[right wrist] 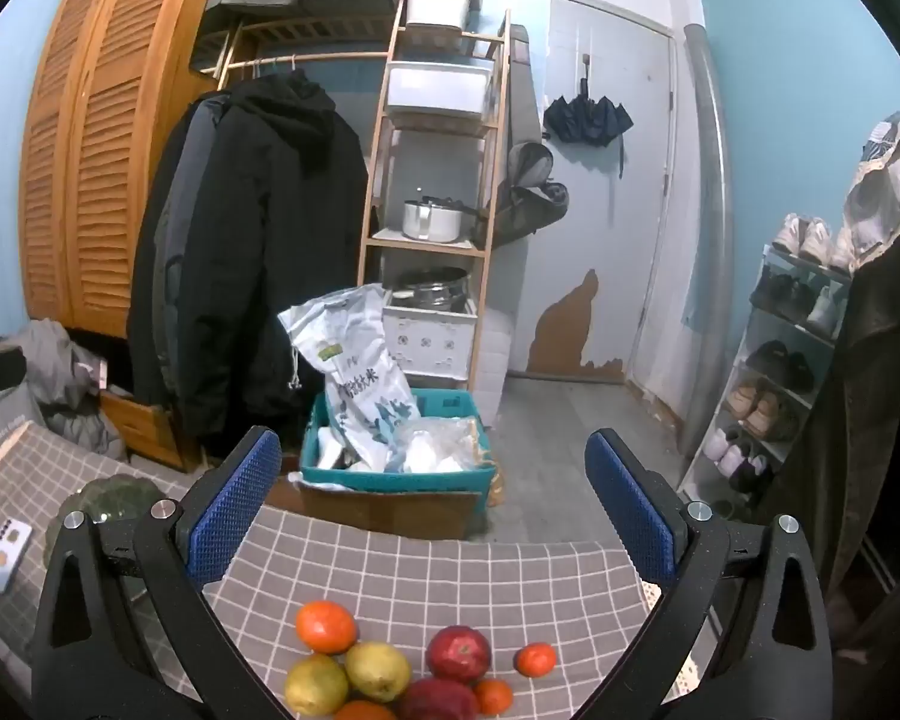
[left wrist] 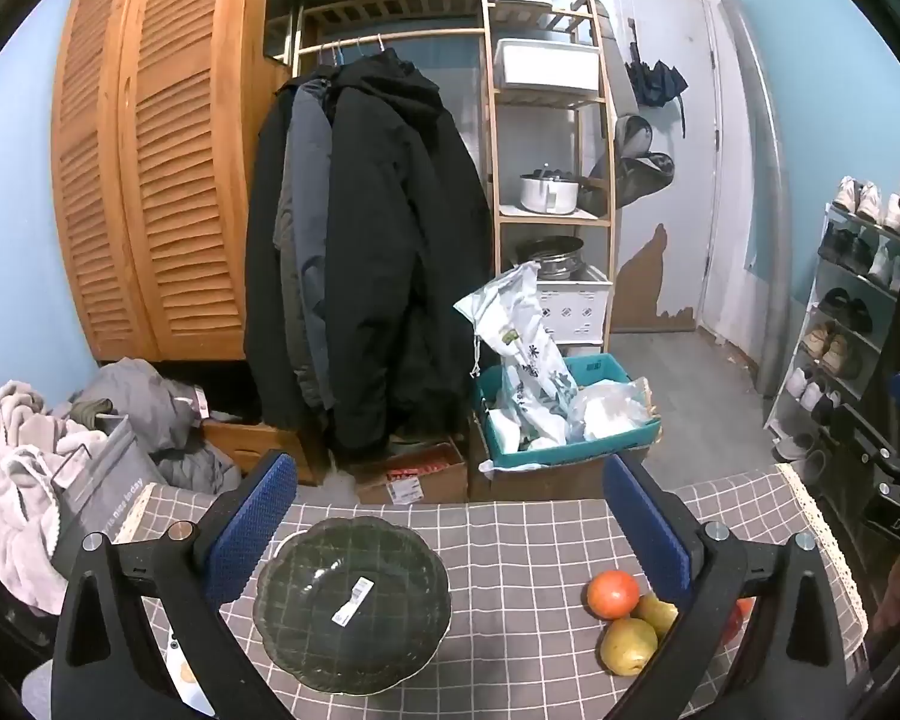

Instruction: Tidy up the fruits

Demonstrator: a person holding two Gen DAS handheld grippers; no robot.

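Left wrist view: left gripper (left wrist: 450, 531), fingers (left wrist: 252, 531) spread wide, nothing between them, held above the bench (left wrist: 510, 546) with its grey checked cloth. Green glass bowl (left wrist: 353, 603), empty, barcode sticker on it, near left on the bench. Fruits near right, well apart from the bowl: one orange (left wrist: 613, 594), two yellow pears (left wrist: 629, 645) touching it, partly hidden by the right finger. Beyond the far edge: teal crate (left wrist: 570, 420) of bags, black coats (left wrist: 378, 252) on a rail.

Right wrist view: right gripper (right wrist: 432, 510), fingers (right wrist: 234, 510) spread wide, nothing between them, above the bench (right wrist: 450, 564). Fruits clustered at the near edge: orange (right wrist: 326, 626), two pears (right wrist: 378, 670), two red apples (right wrist: 458, 654), small tangerines (right wrist: 535, 659). Bowl (right wrist: 111, 498) far left, behind the left finger; phone (right wrist: 5, 555) left of it.
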